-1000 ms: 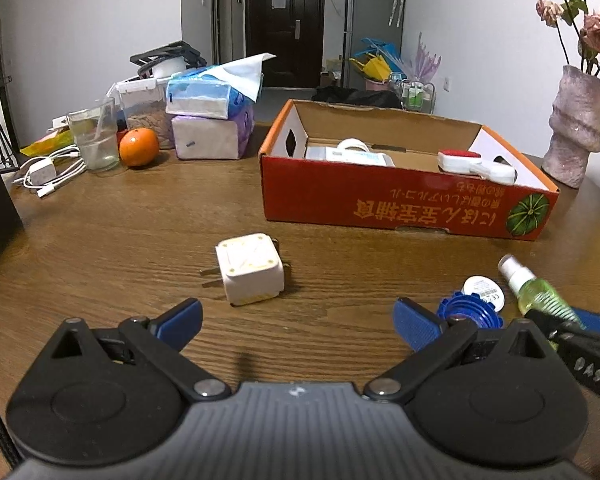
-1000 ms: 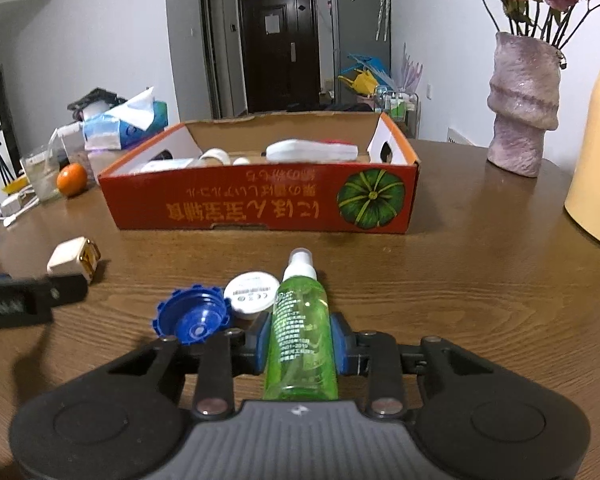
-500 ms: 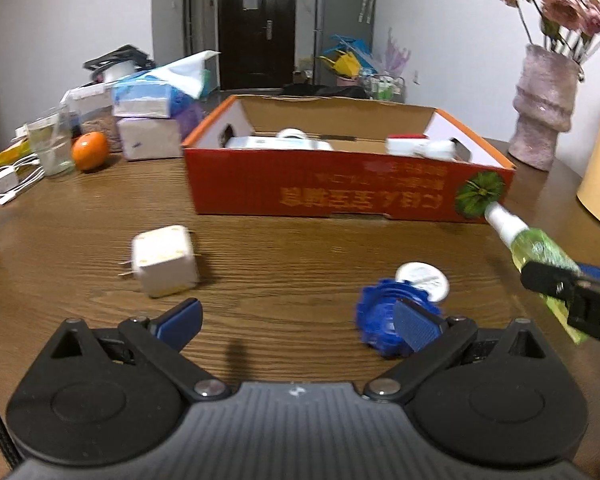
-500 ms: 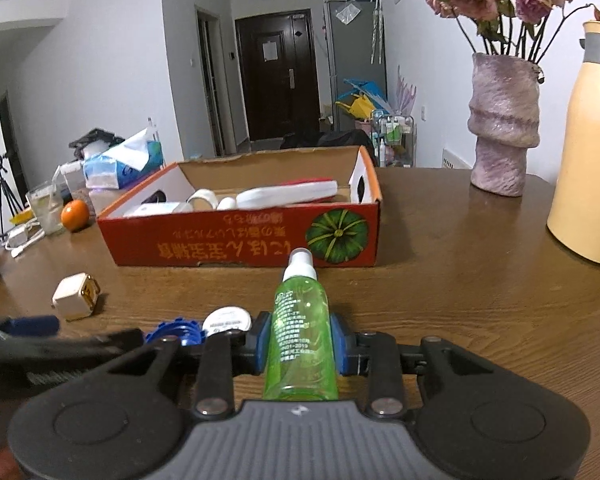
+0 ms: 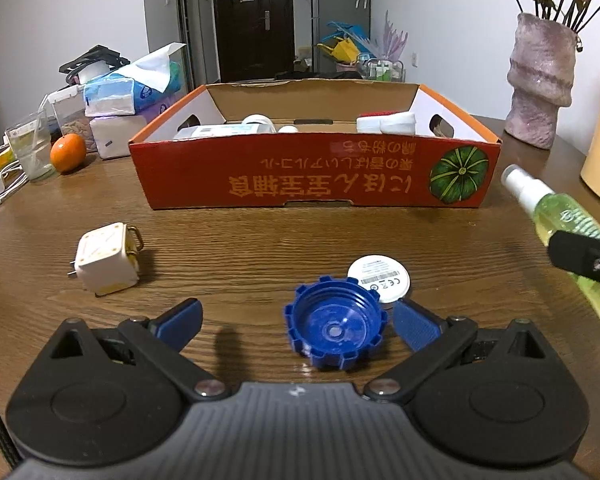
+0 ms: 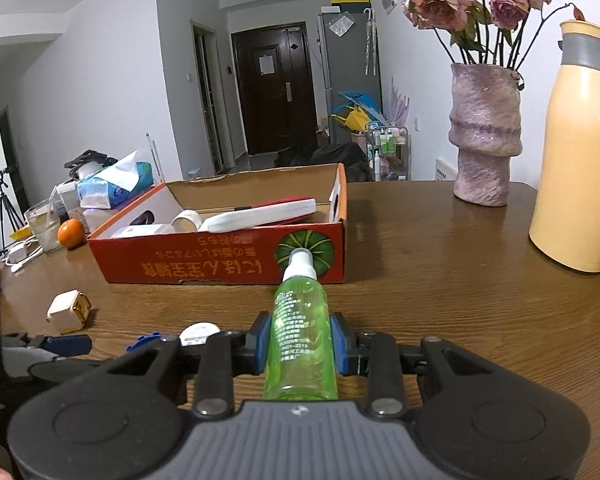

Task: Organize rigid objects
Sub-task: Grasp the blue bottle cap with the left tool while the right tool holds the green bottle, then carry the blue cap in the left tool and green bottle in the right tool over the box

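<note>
Above table, right claw (image 6: 300,350) clamps spray bottle (image 6: 300,332).

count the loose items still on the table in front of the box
3: a white cube-shaped plug adapter at left, a blue ridged plastic cap between the open left gripper's fingers, and a white round disc just behind it. Others may be hidden.

Dim, cool indoor light; sharp focus, strong fisheye bending at edges.
</note>
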Available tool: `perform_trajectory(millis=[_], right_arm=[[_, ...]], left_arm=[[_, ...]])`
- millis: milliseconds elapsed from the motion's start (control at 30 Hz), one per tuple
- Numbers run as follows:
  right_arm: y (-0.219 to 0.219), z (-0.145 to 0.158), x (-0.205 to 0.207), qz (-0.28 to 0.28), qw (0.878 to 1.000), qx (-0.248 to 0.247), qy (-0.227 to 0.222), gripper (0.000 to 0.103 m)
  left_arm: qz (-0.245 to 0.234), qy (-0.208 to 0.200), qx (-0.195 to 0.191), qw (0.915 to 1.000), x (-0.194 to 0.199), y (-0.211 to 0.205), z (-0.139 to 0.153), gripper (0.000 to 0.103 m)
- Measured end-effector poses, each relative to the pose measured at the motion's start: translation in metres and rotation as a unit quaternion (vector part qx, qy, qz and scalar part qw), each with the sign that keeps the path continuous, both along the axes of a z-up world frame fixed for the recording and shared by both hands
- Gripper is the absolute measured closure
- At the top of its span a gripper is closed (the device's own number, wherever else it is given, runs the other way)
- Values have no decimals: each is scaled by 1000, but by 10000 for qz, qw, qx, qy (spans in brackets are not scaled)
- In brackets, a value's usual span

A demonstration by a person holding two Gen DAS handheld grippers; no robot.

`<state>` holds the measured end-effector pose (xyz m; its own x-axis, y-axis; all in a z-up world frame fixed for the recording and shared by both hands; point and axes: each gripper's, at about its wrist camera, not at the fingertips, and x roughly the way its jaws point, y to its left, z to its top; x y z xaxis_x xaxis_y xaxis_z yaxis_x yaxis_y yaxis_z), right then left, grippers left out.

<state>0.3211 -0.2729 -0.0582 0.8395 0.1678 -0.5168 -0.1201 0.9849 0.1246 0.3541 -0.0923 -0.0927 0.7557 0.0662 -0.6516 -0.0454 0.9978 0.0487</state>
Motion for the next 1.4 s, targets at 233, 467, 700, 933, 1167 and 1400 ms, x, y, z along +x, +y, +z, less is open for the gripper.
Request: perform_trajectory(millis=[233,467,700,933,1167,1400], right_arm=[[-3,1,-1,0,10000,18,-27,73],[1,-2,-1,5,10000,-33,-7,73],[5,-4,-4,74,10000,-64,-1,73],[5,-2,-6,91,9999,-27,-60,73],[5,-2,-6,62,10000,-20,-66,73],[5,0,-8,19,9999,82,-111,73]], left_arm=[[56,124,101,9999,7,-4,-6,0],[25,164,3,9999,10,0,-8,4],[-104,147,-83,9998,9,-1,-8,22],[-227,63,-93,9997,6,-3,-5,47],[-242,26,-26,9997,4,-3,-3,47],[-334,-135,-38,9993,-6,-3,8,47]])
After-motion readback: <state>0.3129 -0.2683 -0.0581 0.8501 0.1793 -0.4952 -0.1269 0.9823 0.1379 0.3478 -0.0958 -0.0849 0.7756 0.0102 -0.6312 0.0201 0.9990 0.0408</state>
